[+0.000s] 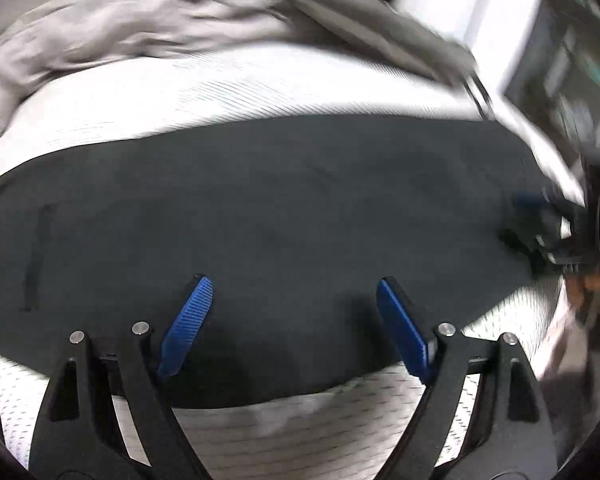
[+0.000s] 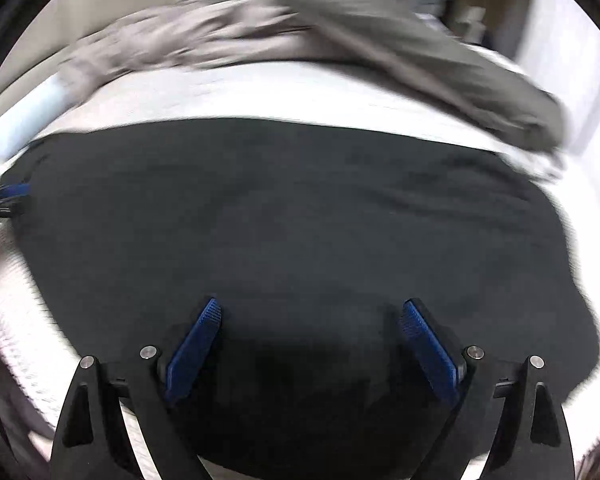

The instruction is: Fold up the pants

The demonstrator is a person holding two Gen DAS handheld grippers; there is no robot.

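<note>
Black pants [image 1: 280, 200] lie spread flat across a white textured bed cover [image 1: 220, 96]. My left gripper [image 1: 293, 284] hangs over the pants' near edge, open, its blue pads [image 1: 192, 320] wide apart with only cloth beneath them. My right gripper [image 2: 312, 304] is also open above the pants [image 2: 280, 208], nothing pinched between its pads [image 2: 196, 344]. The right gripper [image 1: 524, 220] shows blurred at the pants' right end in the left wrist view. The left gripper [image 2: 8, 200] appears at the pants' left end in the right wrist view.
Crumpled grey clothing [image 1: 140, 20] is heaped along the far side of the bed, with a darker grey piece [image 2: 420, 40] lying across it. A pale blue object [image 2: 24, 120] lies at the far left. The white cover [image 2: 260, 92] shows between the pants and the heap.
</note>
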